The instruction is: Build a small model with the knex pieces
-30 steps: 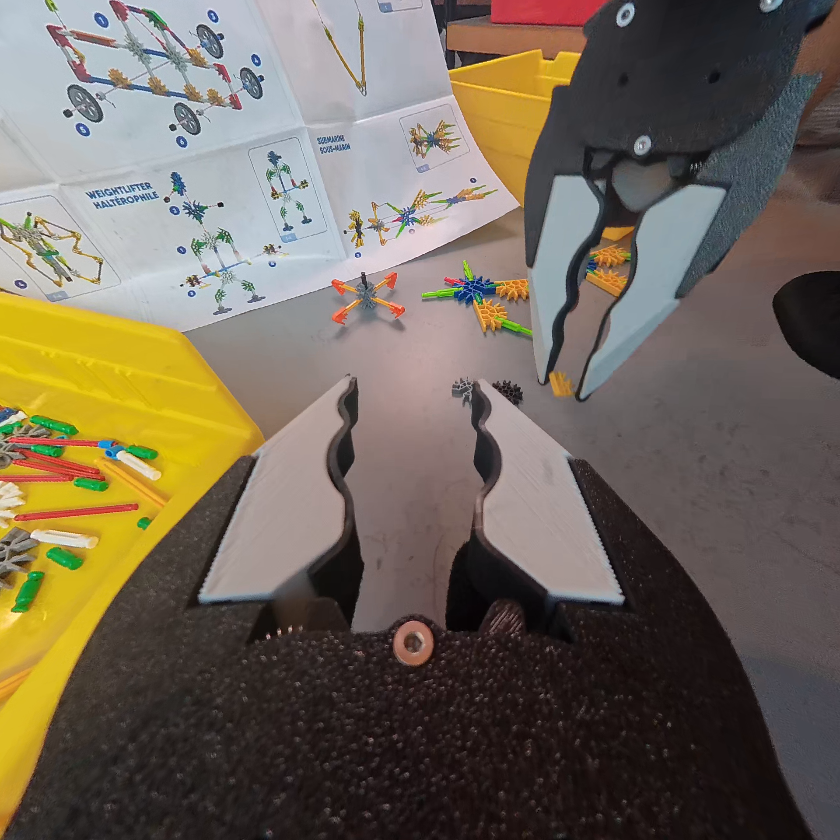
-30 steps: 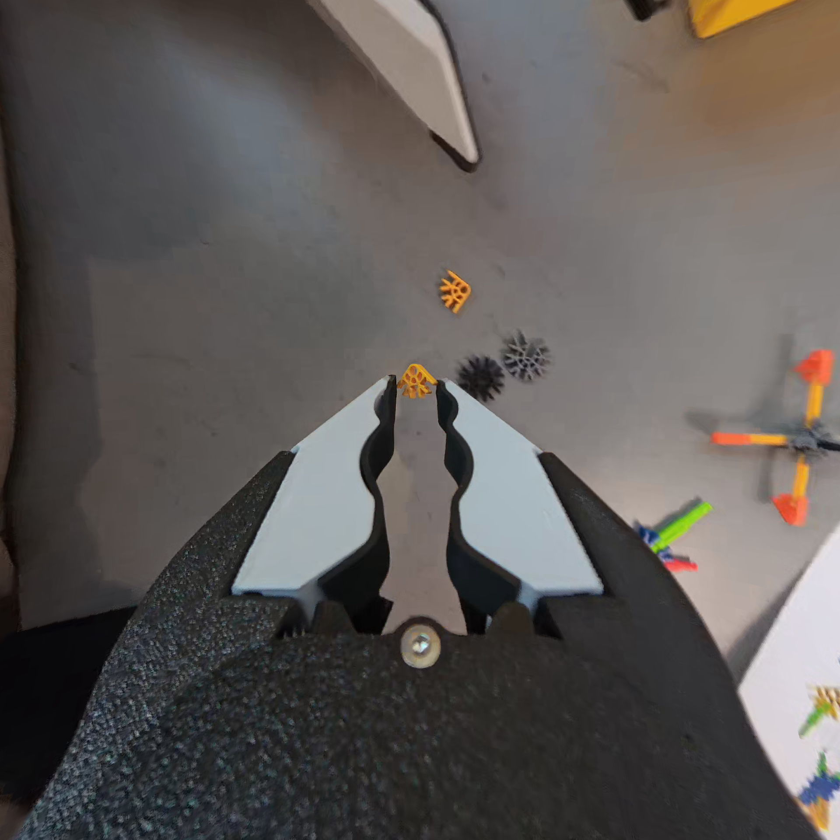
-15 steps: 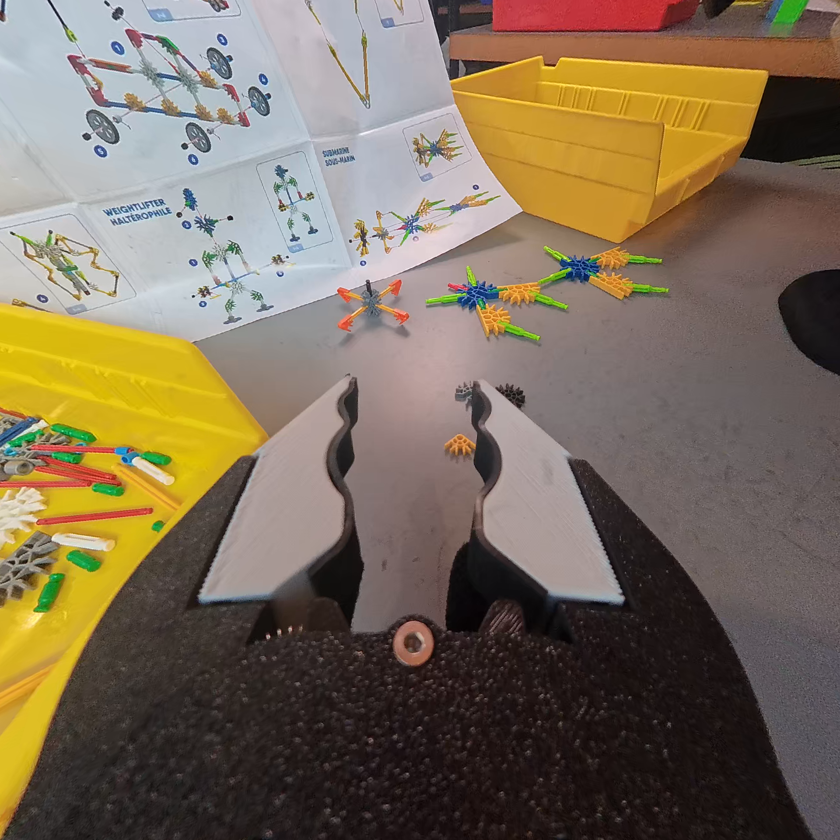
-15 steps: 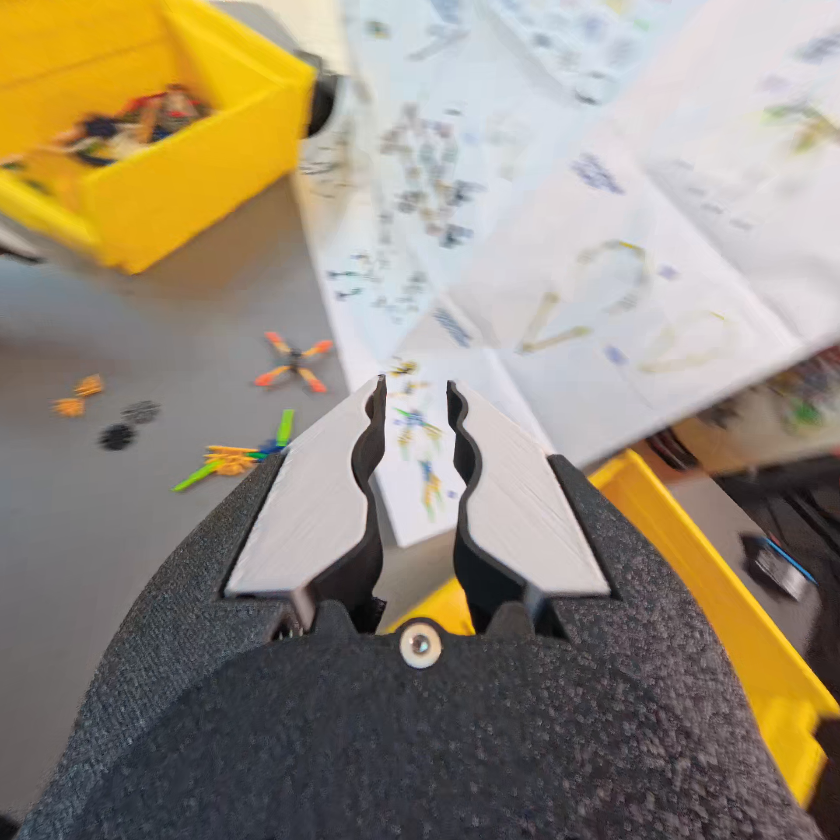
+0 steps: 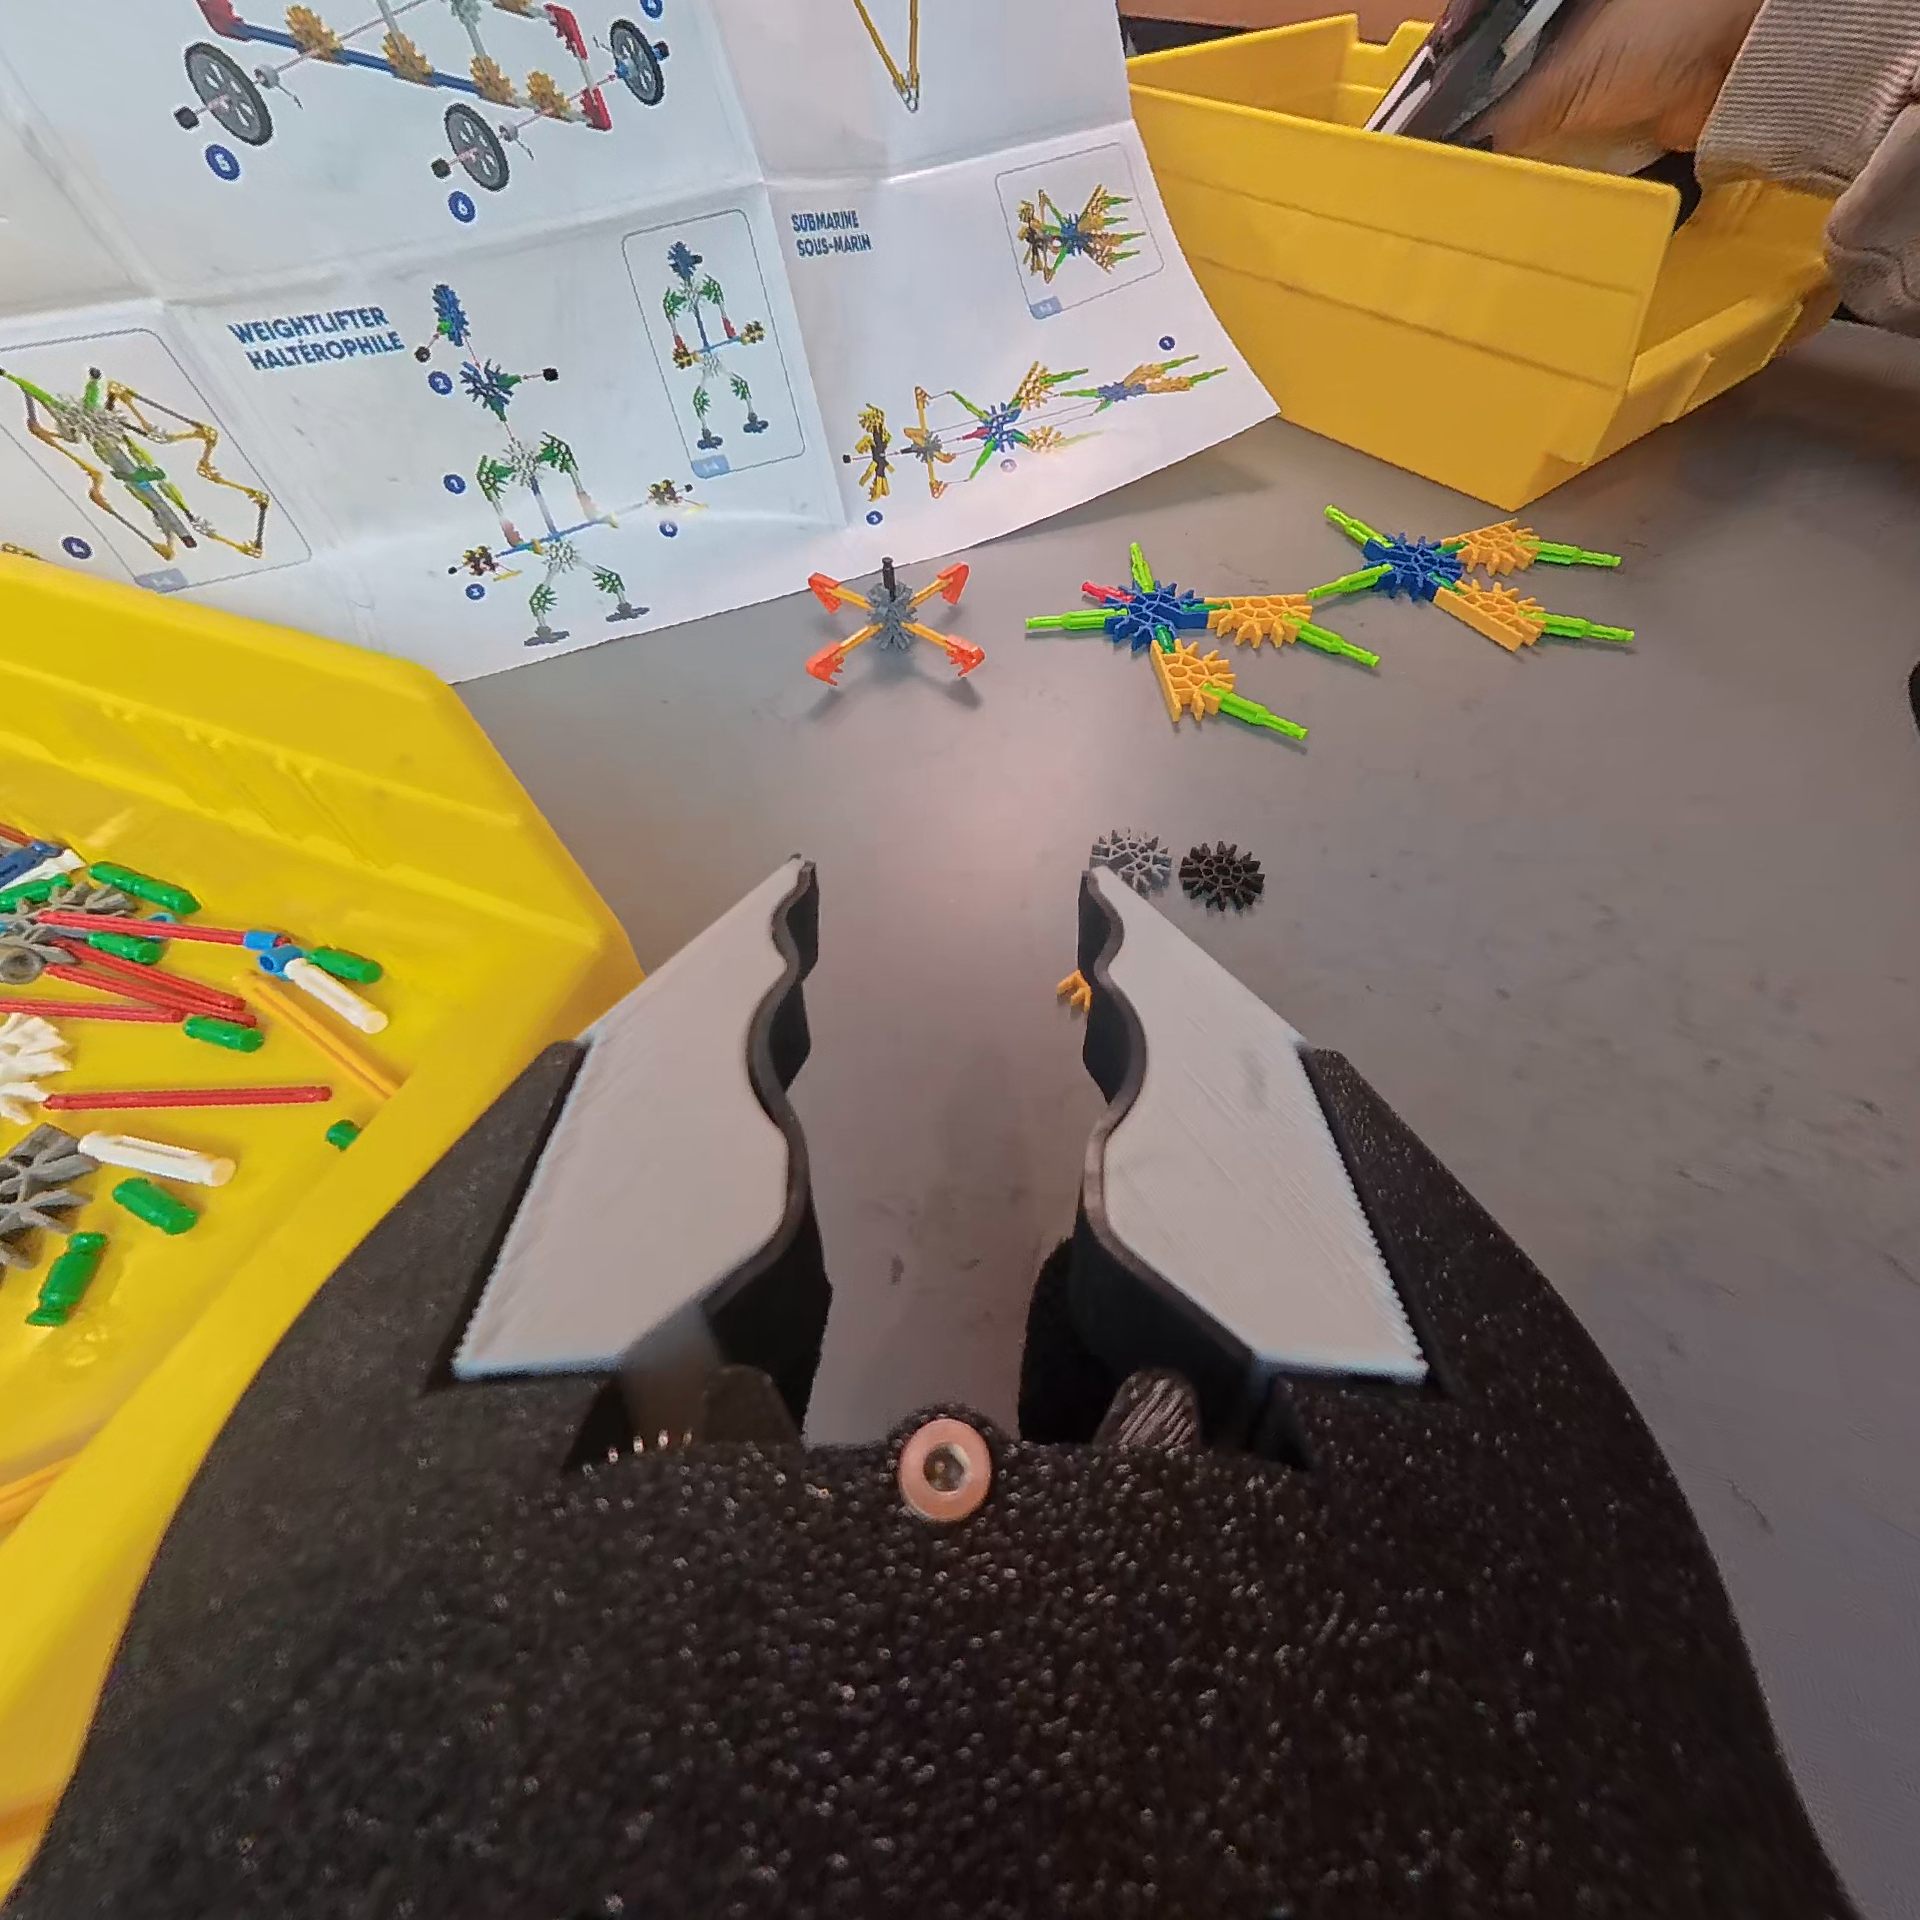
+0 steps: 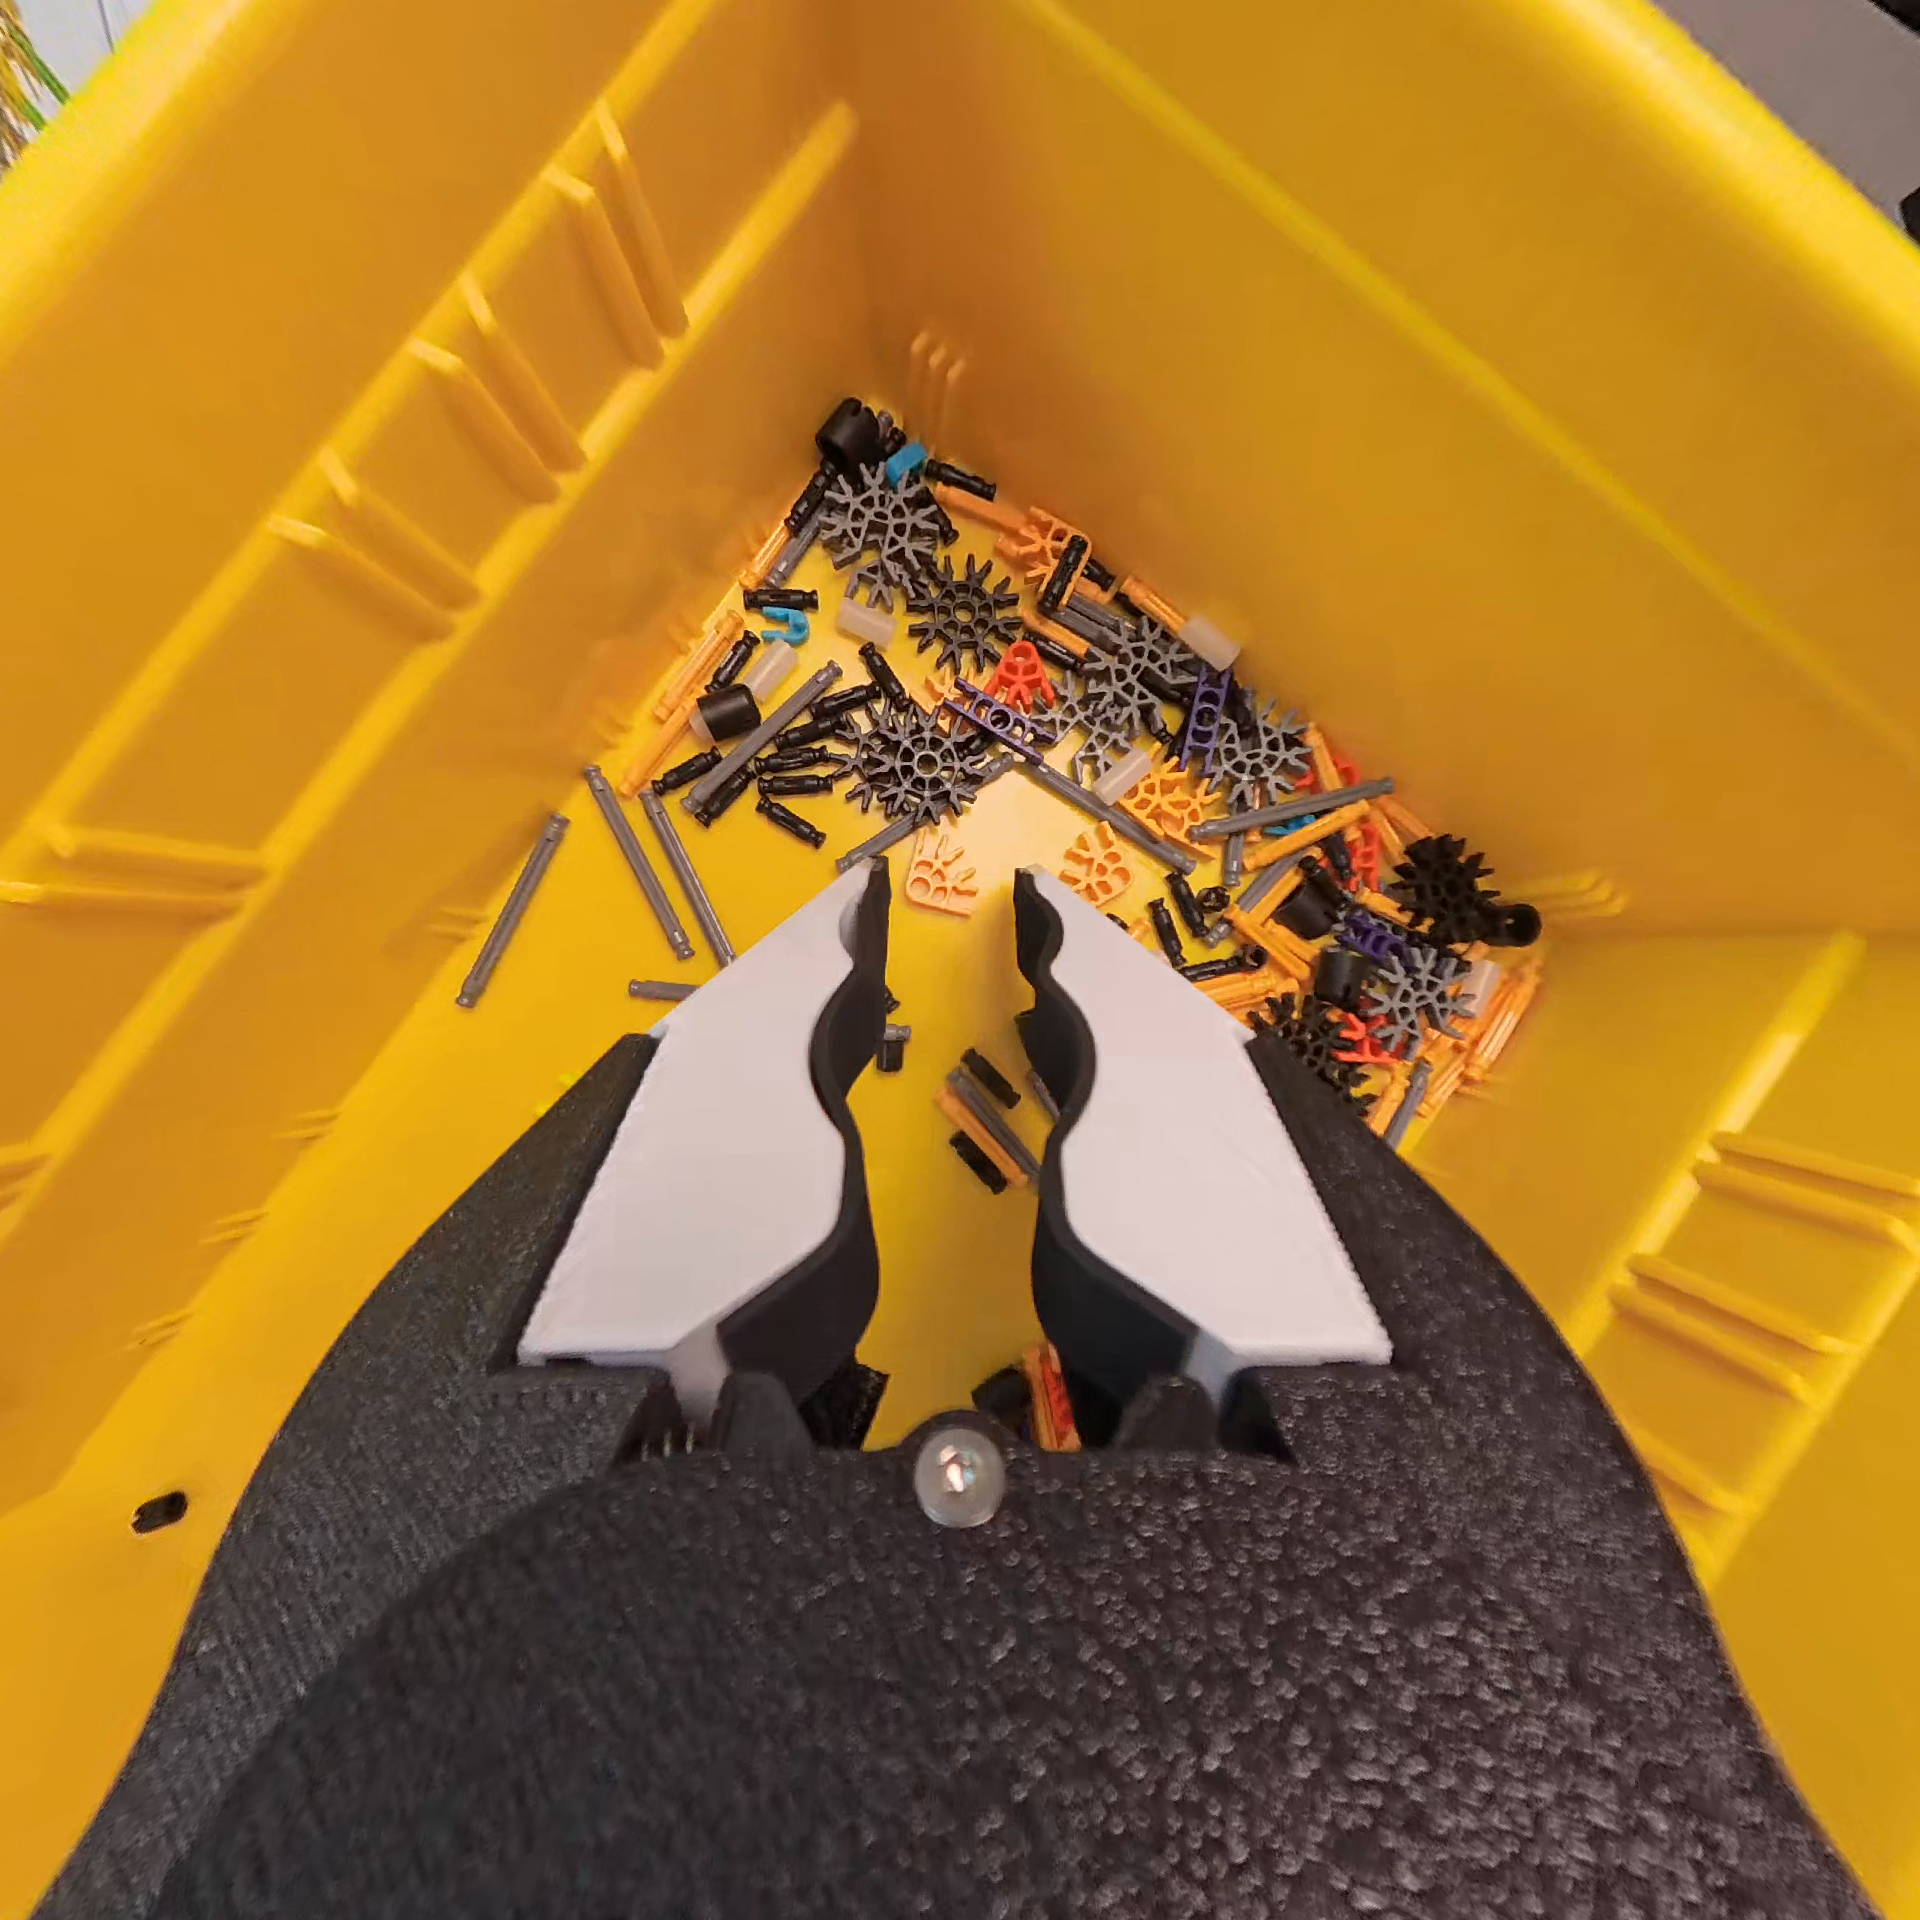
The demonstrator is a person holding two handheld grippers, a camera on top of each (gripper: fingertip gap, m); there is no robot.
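Hovering right tongs agape and empty inside yellow bin, left tongs wide, empty, above grey table

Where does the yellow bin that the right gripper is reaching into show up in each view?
Left wrist view: yellow bin at upper right, on the grey table, a hand over it.
Right wrist view: the bin fills the frame; right gripper open above loose parts.
Shared landmark: the bin itself.

Bright, even overhead light, soft shadows; wide-angle bending at edges, slight motion blur.
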